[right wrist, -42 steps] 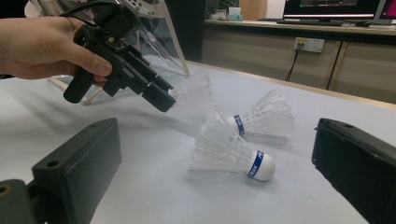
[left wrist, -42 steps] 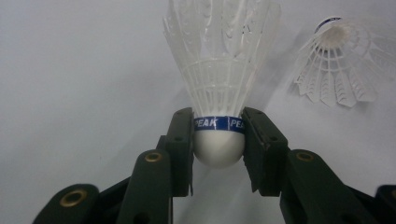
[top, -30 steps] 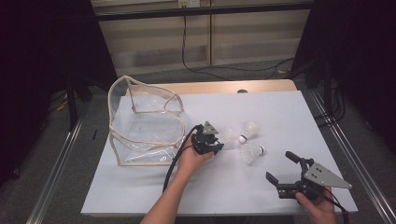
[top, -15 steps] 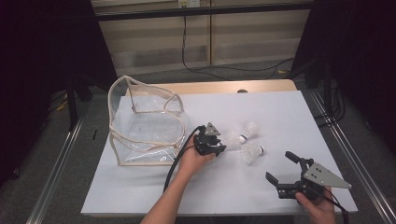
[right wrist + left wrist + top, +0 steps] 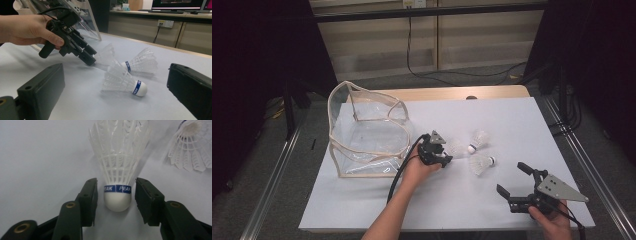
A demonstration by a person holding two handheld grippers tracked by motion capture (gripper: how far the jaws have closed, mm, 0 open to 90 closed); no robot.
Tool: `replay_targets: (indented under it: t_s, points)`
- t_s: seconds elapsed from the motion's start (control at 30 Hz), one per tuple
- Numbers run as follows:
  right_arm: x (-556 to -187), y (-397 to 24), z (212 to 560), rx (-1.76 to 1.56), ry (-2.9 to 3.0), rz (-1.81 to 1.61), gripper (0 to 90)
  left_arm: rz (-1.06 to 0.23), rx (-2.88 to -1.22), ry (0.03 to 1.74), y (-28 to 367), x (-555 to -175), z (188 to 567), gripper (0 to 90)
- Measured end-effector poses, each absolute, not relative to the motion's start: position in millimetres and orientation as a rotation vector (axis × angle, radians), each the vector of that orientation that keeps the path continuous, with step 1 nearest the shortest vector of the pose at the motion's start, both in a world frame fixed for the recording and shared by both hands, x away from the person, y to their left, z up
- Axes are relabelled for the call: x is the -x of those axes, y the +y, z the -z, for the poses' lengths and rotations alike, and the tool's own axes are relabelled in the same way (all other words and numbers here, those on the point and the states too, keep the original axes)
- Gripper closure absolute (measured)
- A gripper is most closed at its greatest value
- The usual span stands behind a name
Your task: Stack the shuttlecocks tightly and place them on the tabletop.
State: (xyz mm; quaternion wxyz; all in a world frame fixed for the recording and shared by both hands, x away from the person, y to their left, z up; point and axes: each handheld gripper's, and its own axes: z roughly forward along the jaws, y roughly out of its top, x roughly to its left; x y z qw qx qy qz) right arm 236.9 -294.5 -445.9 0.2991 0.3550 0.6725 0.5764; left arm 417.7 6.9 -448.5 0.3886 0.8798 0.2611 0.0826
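Three shuttlecocks: all lie on the white table (image 5: 377, 210), clustered between my two tongs.
Shuttlecock at my left tongs (image 5: 117, 170): white feather skirt, rounded white cork, blue band reading PEAK; it lies on the table with its cork toward me, between the jaws.
Left tongs (image 5: 115, 195): jaws have just been opening; they now stand a little apart, a gap showing on each side of the cork, pinching nothing.
Right tongs (image 5: 515, 179): spread wide, holding nothing, well apart from the shuttlecocks.
Left gripper view: the printed band and the gaps beside the cork.
Right gripper view: my left hand (image 5: 27, 28) around its tongs, and two more shuttlecocks (image 5: 125, 81) beyond.
High view: one clear bag (image 5: 367, 132) beside my left tongs.
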Motion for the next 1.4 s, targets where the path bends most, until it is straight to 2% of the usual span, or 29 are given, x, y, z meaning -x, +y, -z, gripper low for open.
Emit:
replay_targets:
  t_s: [0.2, 0.67, 1.4]
  points:
    - [-237, -295, 446, -0.942, 1.788, -1.528, 1.0, -0.22, -2.226, 0.652, 6, -417, 444, 51.6]
    - [-237, -295, 446, -0.942, 1.789, -1.526, 1.0, -0.238, -2.27, 0.626, 5, -421, 449, 64.3]
    - [-237, -295, 446, -0.94, 1.79, -1.524, 1.1, -0.222, -2.295, 0.567, 4, -427, 444, 65.5]
